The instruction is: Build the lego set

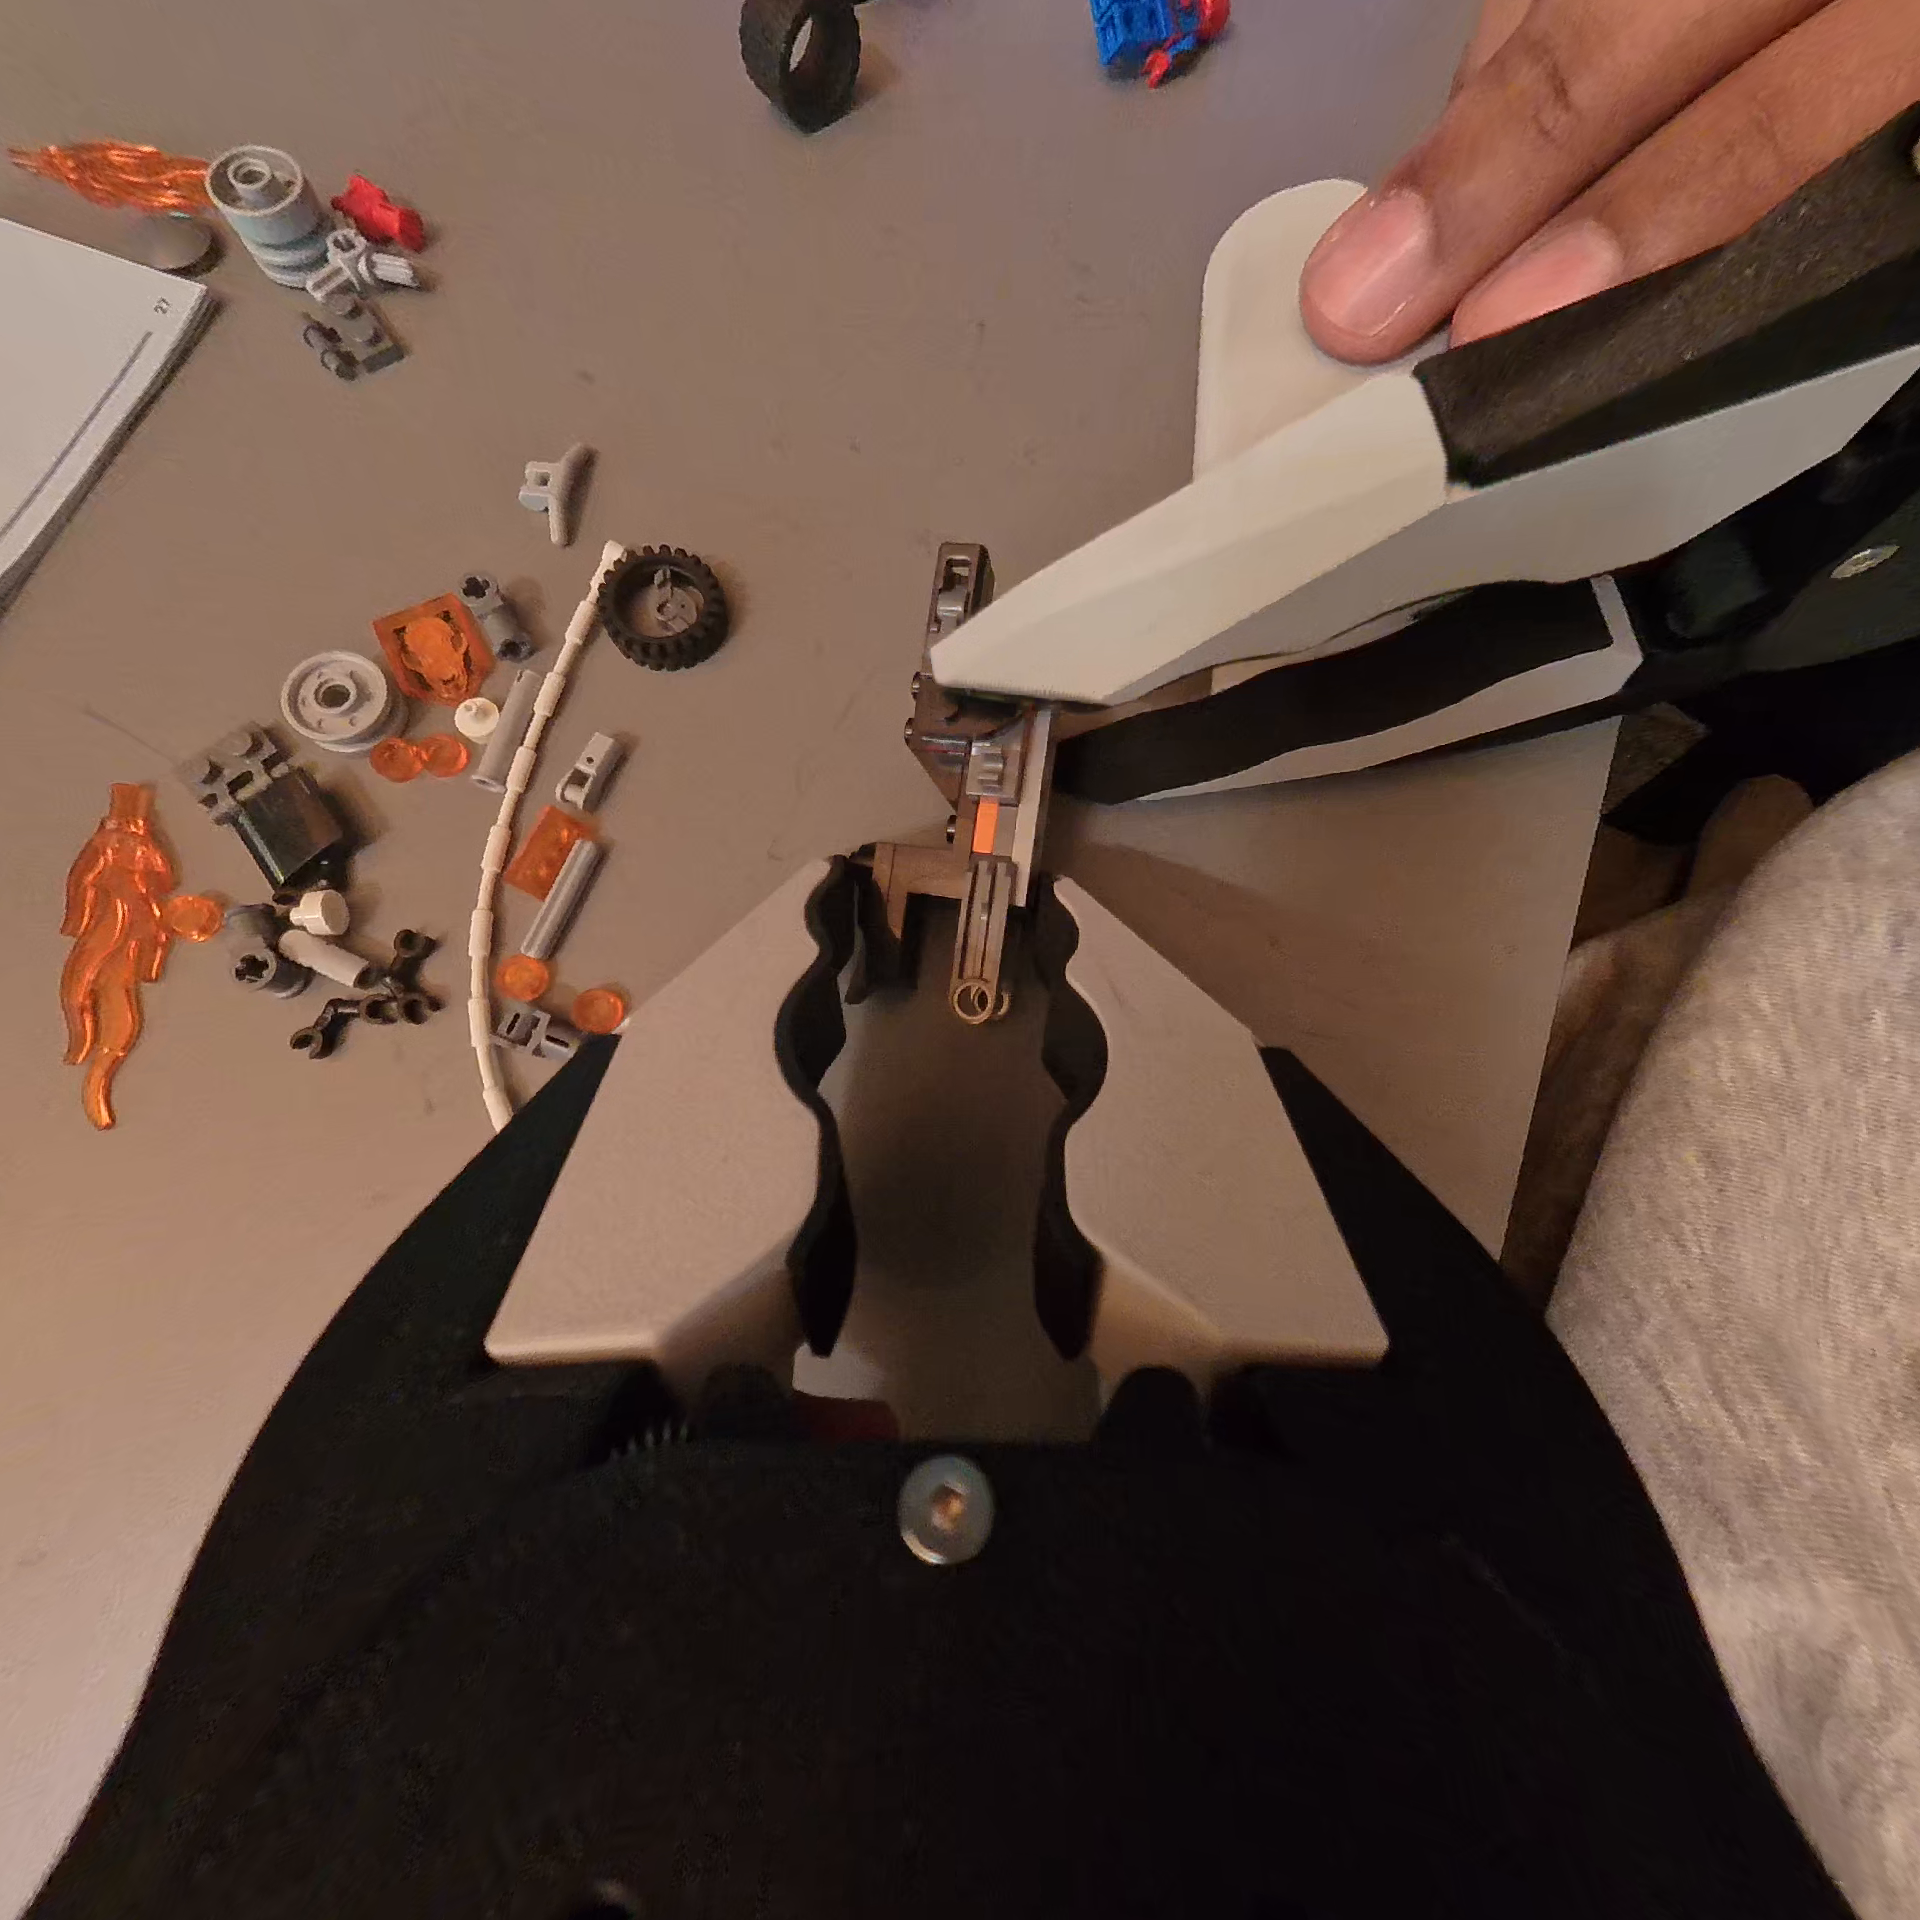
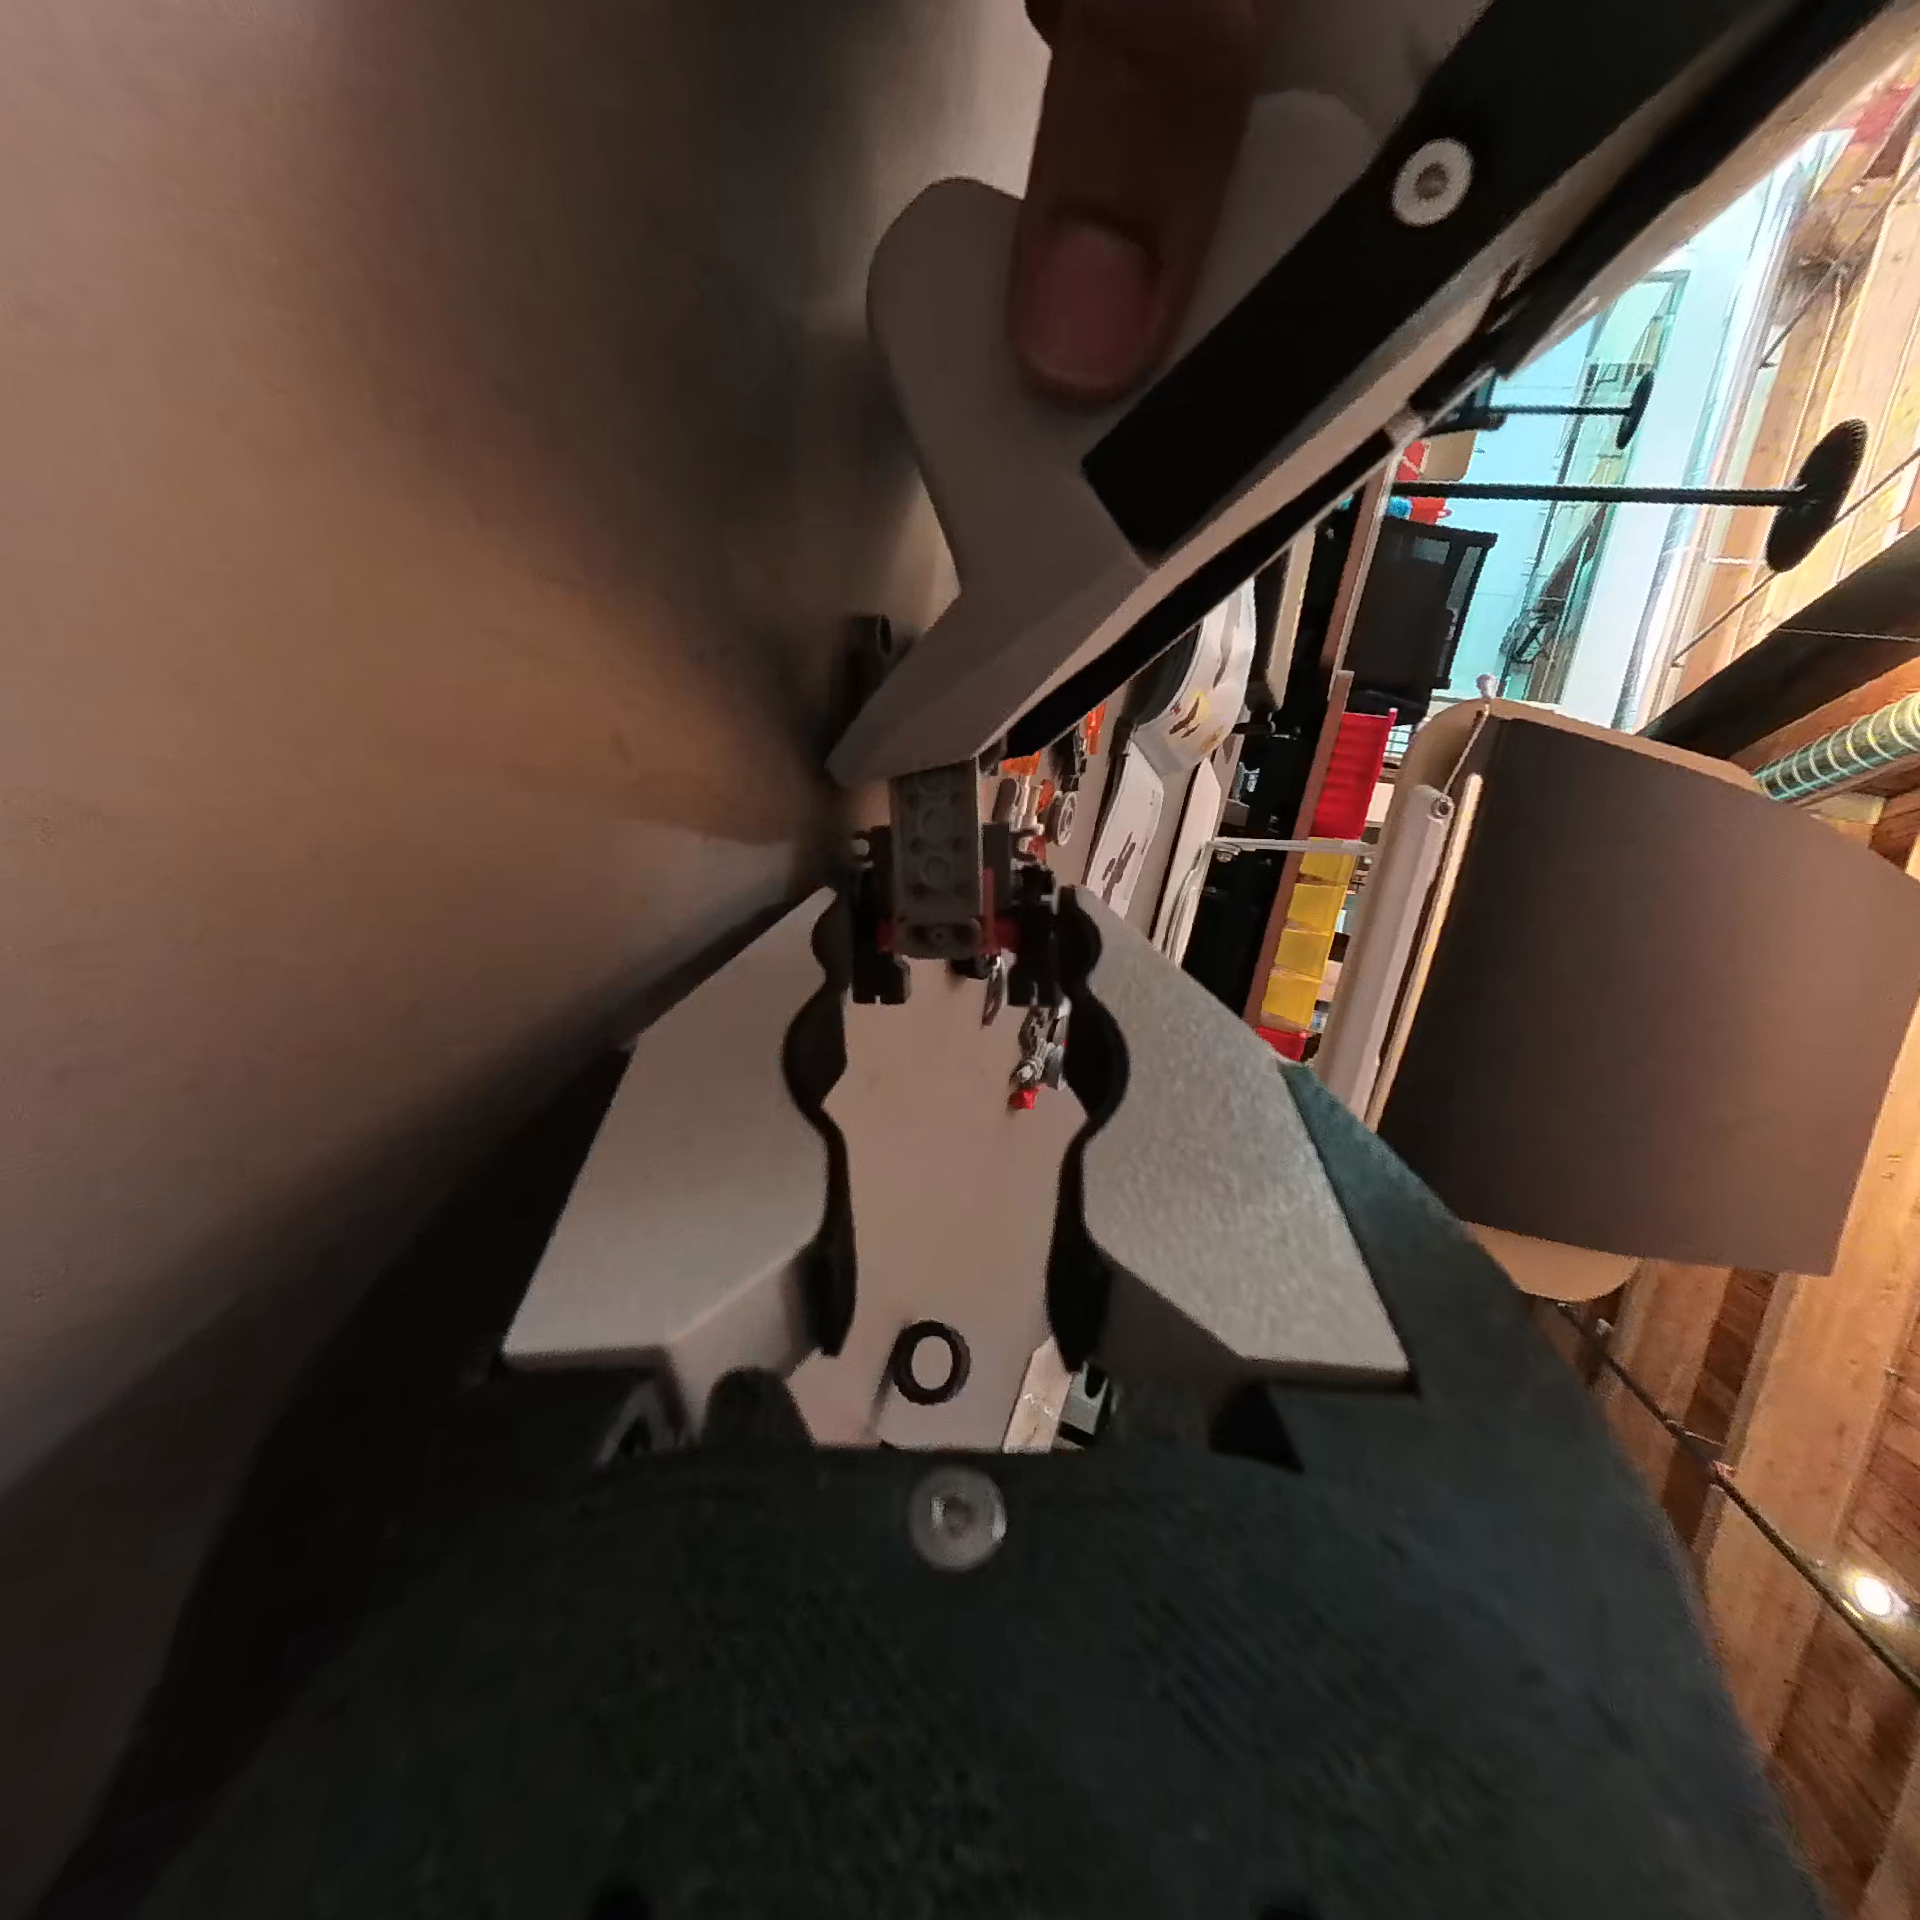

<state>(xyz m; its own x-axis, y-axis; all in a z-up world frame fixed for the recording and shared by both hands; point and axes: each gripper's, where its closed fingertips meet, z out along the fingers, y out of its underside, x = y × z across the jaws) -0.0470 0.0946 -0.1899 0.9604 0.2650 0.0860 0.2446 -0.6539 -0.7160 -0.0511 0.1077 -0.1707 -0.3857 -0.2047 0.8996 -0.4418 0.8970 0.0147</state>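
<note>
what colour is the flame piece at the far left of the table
Translucent orange; the flame piece shows best in the left wrist view.

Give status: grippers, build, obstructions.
Left gripper and right gripper both shut on the grey lego assembly, held above the table. Loose parts off left; nothing blocking.

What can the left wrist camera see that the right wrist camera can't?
Only the left wrist view shows the loose parts spread on the table: orange flame pieces, a small black tyre and a booklet. Only the right wrist view shows shelves with yellow bins. Both show the grey lego assembly held by the left gripper and the right gripper.
</note>
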